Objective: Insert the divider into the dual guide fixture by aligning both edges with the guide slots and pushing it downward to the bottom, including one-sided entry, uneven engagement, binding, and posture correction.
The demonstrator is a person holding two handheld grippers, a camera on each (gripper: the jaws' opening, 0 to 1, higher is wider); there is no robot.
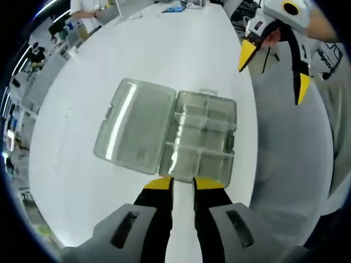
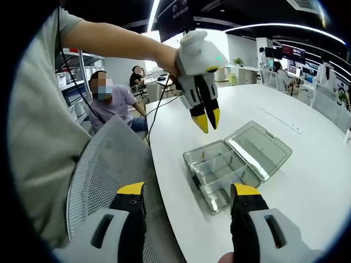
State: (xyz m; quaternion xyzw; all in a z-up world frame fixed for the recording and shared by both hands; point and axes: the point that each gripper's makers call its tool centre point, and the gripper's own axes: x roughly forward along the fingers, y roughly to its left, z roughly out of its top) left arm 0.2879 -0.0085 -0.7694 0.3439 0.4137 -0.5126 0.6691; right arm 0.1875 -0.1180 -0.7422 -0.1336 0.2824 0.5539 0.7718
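A clear plastic compartment box (image 1: 200,134) lies open on the white surface (image 1: 164,49), its hinged lid (image 1: 134,125) folded flat beside the tray. In the left gripper view the left gripper (image 1: 182,183) hangs just above the near edge of the tray, its yellow-tipped jaws drawn close together with only a thin gap and nothing between them. Inside the tray, clear dividers (image 1: 204,127) stand between the compartments; whether one of them is loose or only partly seated cannot be told. In the right gripper view the same box (image 2: 222,171) sits near the edge of the surface (image 2: 307,181) with its lid (image 2: 259,148) spread toward the far side, and the left gripper (image 2: 207,119) points down above the tray, clear of it, held by a person's hand. The right gripper (image 2: 189,192) is spread wide and empty, held back from the box over the surface edge, with a grey mesh chair back (image 2: 118,164) at its left. A seated person (image 2: 112,104) is further back by a desk.
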